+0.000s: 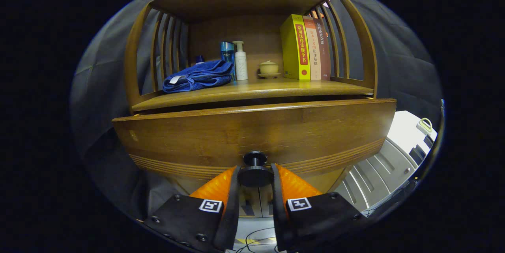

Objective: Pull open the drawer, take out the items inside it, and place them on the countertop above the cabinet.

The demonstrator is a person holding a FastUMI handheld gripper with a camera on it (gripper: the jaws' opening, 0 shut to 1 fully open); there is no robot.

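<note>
A wooden cabinet fills the view, with its drawer front [256,130] standing out a little from the cabinet body below the countertop [252,89]. A dark round knob [255,170] sits low in the middle of the drawer front. My gripper [255,176] is shut on that knob, one finger pressing on each side of its disc. The inside of the drawer is hidden behind its front panel.
On the countertop lie a folded blue towel [199,76], a blue bottle [227,53], a white pump bottle [240,60], a small lidded cup [268,68] and three upright books [305,47]. Slatted wooden sides and a top shelf enclose it. White furniture [398,158] stands at the right.
</note>
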